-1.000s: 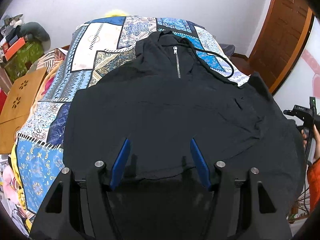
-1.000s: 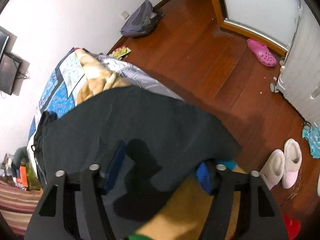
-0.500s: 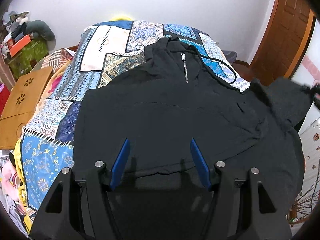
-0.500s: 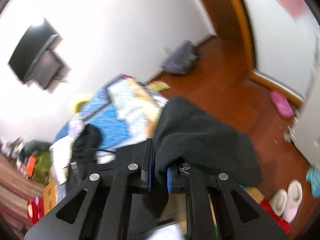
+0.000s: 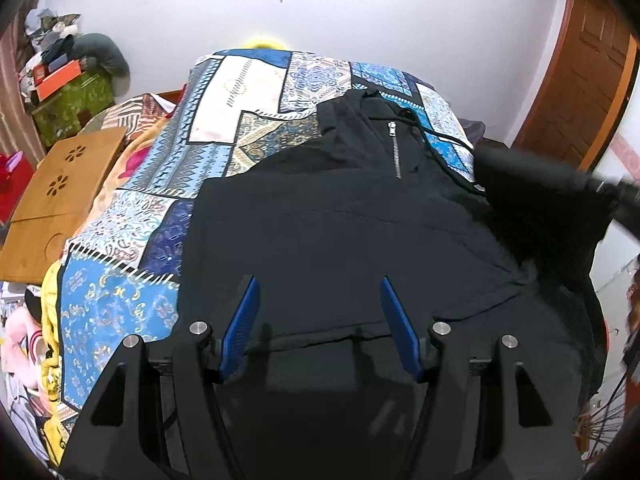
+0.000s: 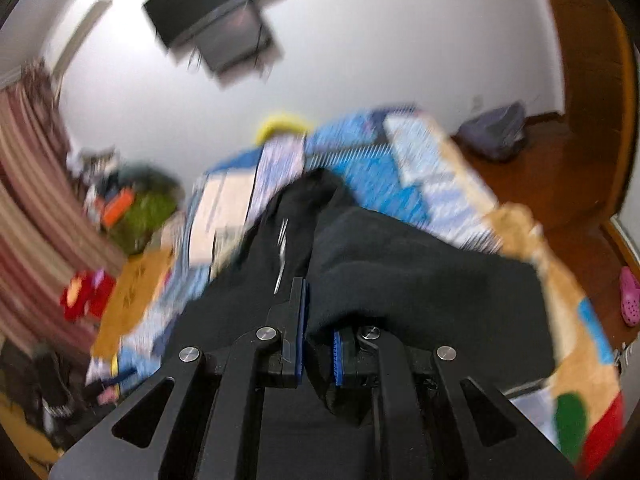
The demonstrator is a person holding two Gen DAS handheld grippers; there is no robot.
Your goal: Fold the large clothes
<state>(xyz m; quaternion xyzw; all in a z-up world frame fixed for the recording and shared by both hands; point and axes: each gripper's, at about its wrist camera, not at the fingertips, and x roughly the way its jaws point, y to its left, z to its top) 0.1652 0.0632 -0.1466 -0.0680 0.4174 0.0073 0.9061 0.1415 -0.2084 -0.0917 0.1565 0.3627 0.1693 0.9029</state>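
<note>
You had the black hoodie [image 5: 340, 236] spread across the patchwork bedspread [image 5: 224, 120], its hood and zipper [image 5: 395, 148] lying toward the far wall and its hem falling over the near edge of the bed, under your left gripper [image 5: 320, 320]. That gripper hovered above the lower part of the garment with its jaws spread wide; the blue pads [image 5: 242, 324] stood well apart and pinched no cloth.

Your right gripper [image 6: 318, 340] was another matter. Its jaws were pressed nearly together on a thick fold of the hoodie [image 6: 400, 276], with the dark fabric bunched between the blue pads [image 6: 338, 356] and draped forward over the fingers. In the left wrist view the same fold showed at the right side of the bed as a raised dark sleeve [image 5: 532, 184], lifted off the bedspread and stretched toward the gripper, which appeared there only as a blurred dark shape at the frame's edge (too smeared to read any detail).

The right wrist view was heavily blurred. Even so, you could make out the zipper [image 6: 282, 256] running away from the fingers, the bedspread [image 6: 384, 168] beyond it, and a wall-mounted screen [image 6: 216, 16] above the bed. Beside the bed on the left stood a wooden lap table [image 5: 60, 196] with flower-shaped cutouts, and farther back a green cabinet [image 5: 72, 100] piled with clutter. A wooden door [image 5: 588, 64] stood at the right, and a pink clog [image 6: 629, 296] lay on the wooden floor.
</note>
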